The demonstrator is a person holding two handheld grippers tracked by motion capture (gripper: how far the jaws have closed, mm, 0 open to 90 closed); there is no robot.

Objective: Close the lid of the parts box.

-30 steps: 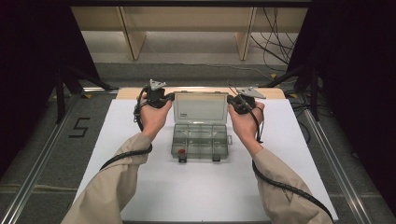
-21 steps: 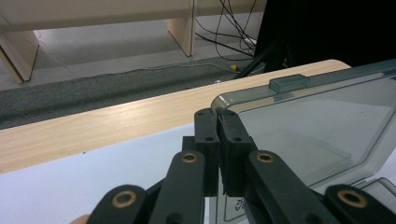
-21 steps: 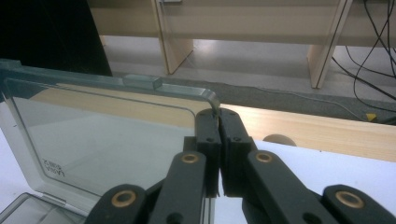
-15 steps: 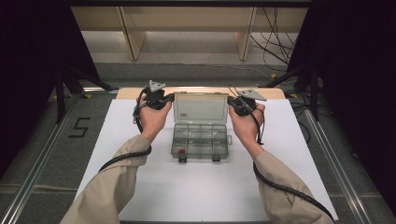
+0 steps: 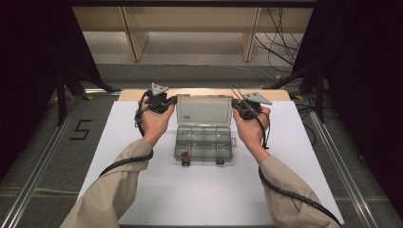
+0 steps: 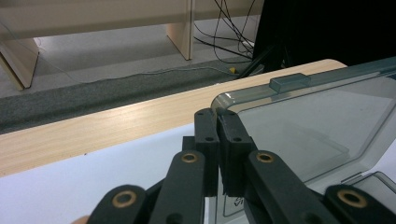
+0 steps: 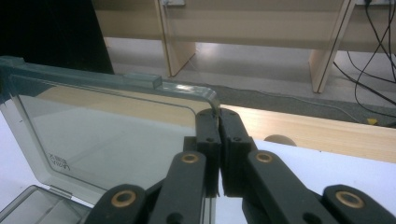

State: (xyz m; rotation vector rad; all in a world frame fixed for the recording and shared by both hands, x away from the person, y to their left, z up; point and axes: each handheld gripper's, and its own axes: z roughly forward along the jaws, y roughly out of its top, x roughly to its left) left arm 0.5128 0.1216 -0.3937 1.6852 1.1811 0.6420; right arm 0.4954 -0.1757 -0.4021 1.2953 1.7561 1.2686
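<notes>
High view: a clear box point(image 5: 204, 142) is lying open at the centre of the frame on a white sheet point(image 5: 190, 194), its lid point(image 5: 204, 112) standing up behind the tray. Just left of the lid, the left gripper point(image 5: 172, 100) is pinching the lid's upper left corner, jaws closed on its edge. Just right of it, the right gripper point(image 5: 236, 105) is clamping the upper right corner likewise. A small red item point(image 5: 184, 154) is sitting in the tray's lower left compartment. Beyond the sheet, a wooden table edge point(image 5: 199, 91) is showing.
</notes>
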